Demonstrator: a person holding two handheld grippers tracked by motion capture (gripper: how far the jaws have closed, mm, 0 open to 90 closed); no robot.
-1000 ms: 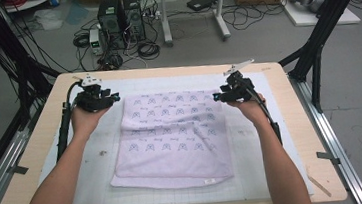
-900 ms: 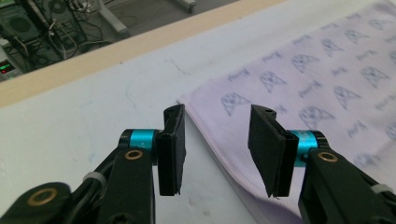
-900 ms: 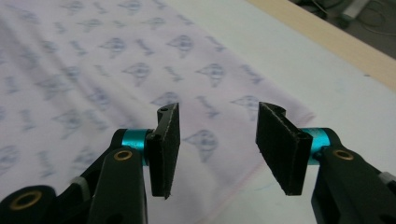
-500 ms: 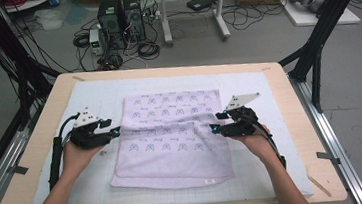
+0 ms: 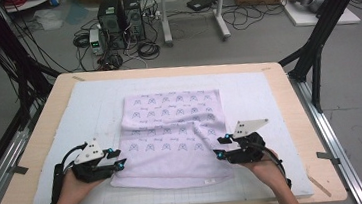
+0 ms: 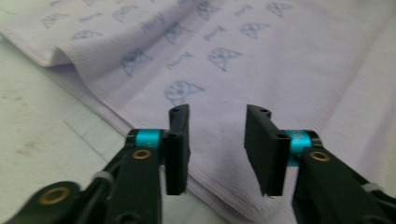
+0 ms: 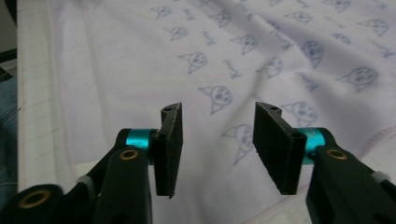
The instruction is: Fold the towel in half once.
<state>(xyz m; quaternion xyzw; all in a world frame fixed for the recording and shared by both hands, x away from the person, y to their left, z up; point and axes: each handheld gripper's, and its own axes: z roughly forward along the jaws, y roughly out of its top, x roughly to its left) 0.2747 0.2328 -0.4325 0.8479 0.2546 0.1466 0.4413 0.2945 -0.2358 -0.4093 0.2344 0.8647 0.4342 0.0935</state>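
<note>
If either wide-open gripper, left (image 5: pixel 116 159) or right (image 5: pixel 220 147), pinches one towel (image 5: pixel 172 133) layer near the table's (image 5: pixel 289 96) front edge, the fold may skew.

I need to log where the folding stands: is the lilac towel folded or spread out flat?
Folded. The lilac cat-print towel shows a doubled edge in the left gripper view, one layer lying over another.

One towel (image 5: pixel 172 133), one mat (image 5: pixel 268 93), one table (image 5: pixel 45 125), two grippers.
</note>
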